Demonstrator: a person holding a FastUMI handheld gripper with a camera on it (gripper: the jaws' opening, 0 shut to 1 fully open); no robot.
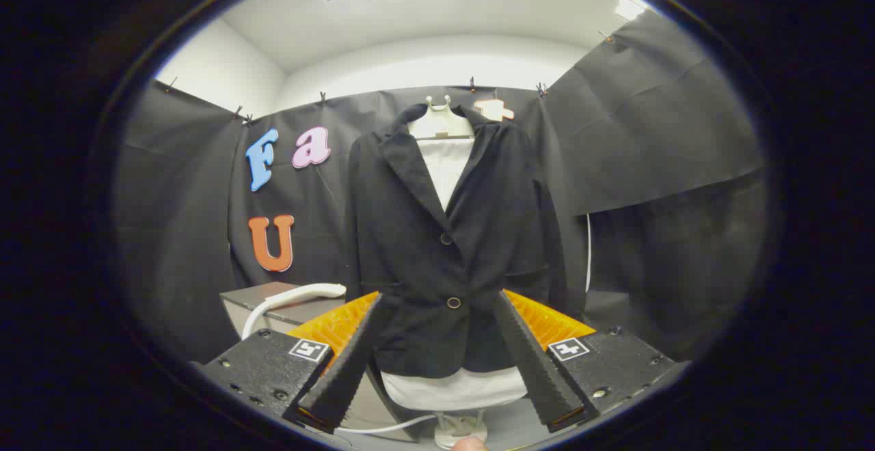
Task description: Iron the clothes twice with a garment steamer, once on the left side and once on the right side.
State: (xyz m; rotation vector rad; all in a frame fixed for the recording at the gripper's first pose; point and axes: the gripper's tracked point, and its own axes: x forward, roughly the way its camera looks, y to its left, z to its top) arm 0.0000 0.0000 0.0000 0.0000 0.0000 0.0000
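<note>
Beyond tongs [443, 362], black blazer [451, 246] hangs buttoned on white mannequin form [444, 126] against booth wall, front facing out, both panels open to steamer pass. White underlayer [454, 389] shows below hem. Tongs spread wide, pinching nothing, aimed at blazer's lower front. Steamer hose [290, 298], white, curves over grey table [256, 297] beside blazer's left sleeve; head itself not made out. Judgement: steamer not yet picked up, neither side ironed.

tool [441, 297] | fingers [348, 362] spread wide apart | level, pointing forward | gripping nothing
</note>
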